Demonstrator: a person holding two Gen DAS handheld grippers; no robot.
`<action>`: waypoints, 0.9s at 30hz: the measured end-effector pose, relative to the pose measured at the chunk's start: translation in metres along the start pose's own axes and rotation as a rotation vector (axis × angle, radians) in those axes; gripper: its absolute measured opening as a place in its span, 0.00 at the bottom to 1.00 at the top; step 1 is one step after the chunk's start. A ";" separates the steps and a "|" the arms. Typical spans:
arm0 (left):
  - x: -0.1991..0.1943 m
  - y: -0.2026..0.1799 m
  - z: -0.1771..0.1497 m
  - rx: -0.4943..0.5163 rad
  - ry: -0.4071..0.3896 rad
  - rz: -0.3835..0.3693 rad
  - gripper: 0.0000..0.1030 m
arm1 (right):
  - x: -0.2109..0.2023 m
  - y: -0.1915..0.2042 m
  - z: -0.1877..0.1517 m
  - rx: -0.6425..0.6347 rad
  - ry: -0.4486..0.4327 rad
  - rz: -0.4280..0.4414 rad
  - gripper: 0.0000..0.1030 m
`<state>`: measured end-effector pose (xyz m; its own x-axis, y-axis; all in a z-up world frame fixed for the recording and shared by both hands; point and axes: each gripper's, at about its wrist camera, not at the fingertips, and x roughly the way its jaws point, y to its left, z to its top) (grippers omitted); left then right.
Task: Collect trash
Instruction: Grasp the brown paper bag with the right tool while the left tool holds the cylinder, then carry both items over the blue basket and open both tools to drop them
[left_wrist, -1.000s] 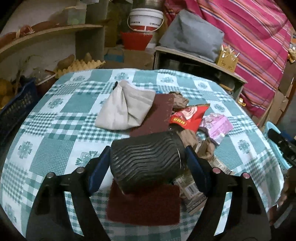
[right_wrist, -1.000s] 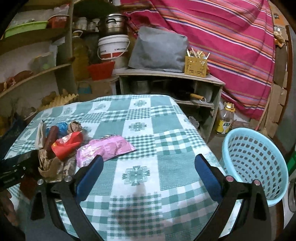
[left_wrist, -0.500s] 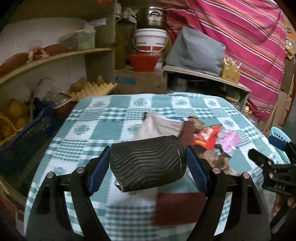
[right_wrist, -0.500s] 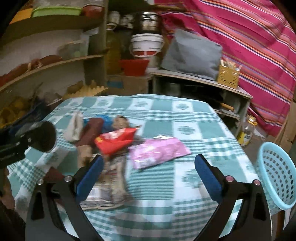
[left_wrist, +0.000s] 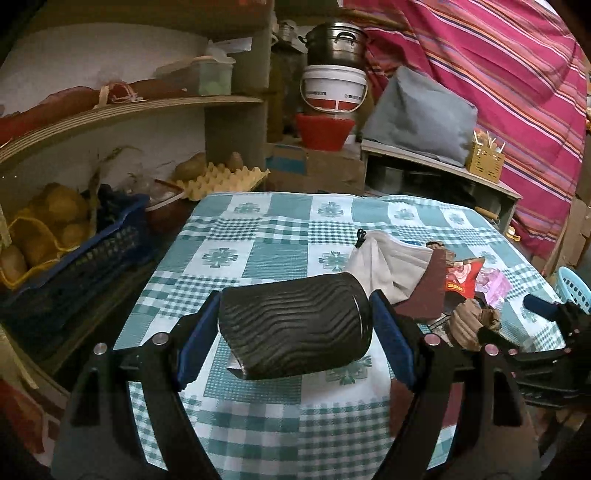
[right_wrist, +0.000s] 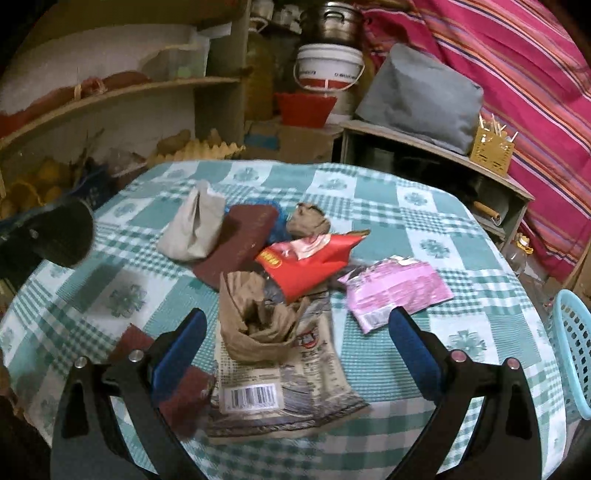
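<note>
My left gripper (left_wrist: 295, 332) is shut on a black ribbed cup (left_wrist: 293, 325), held on its side above the left part of the table; the cup also shows in the right wrist view (right_wrist: 62, 236). My right gripper (right_wrist: 295, 347) is open and empty, hovering over a crumpled brown paper bag (right_wrist: 258, 321) on a printed wrapper (right_wrist: 280, 387). Beyond lie a red snack bag (right_wrist: 310, 262), a pink wrapper (right_wrist: 395, 291), a grey pouch (right_wrist: 195, 229) and a maroon card (right_wrist: 240, 243). A light blue basket (right_wrist: 572, 350) stands off the table's right edge.
The table has a green checked cloth (left_wrist: 258, 236). Shelves with potatoes and an egg tray (left_wrist: 221, 177) stand at the left and back. A low shelf with a grey cushion (right_wrist: 417, 96) and a striped pink curtain are behind. A small maroon piece (right_wrist: 177, 391) lies at the front left.
My left gripper has pulled back and left with the cup, away from the trash pile. My right gripper has swung left from the basket side to over the brown paper bag.
</note>
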<state>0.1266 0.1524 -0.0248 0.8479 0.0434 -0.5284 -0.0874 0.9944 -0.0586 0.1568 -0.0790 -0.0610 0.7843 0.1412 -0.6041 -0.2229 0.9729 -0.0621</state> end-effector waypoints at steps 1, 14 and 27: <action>-0.001 0.000 0.000 0.002 -0.003 0.002 0.76 | 0.004 0.002 -0.001 -0.006 0.014 -0.006 0.94; -0.003 -0.003 -0.001 0.011 -0.010 -0.002 0.76 | 0.019 0.008 -0.004 -0.023 0.092 0.103 0.39; -0.009 -0.042 0.003 0.037 -0.024 -0.048 0.76 | -0.039 -0.054 0.013 0.042 -0.082 0.052 0.39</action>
<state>0.1242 0.1110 -0.0150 0.8629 -0.0027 -0.5054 -0.0271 0.9983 -0.0516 0.1458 -0.1345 -0.0240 0.8175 0.2044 -0.5385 -0.2412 0.9705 0.0022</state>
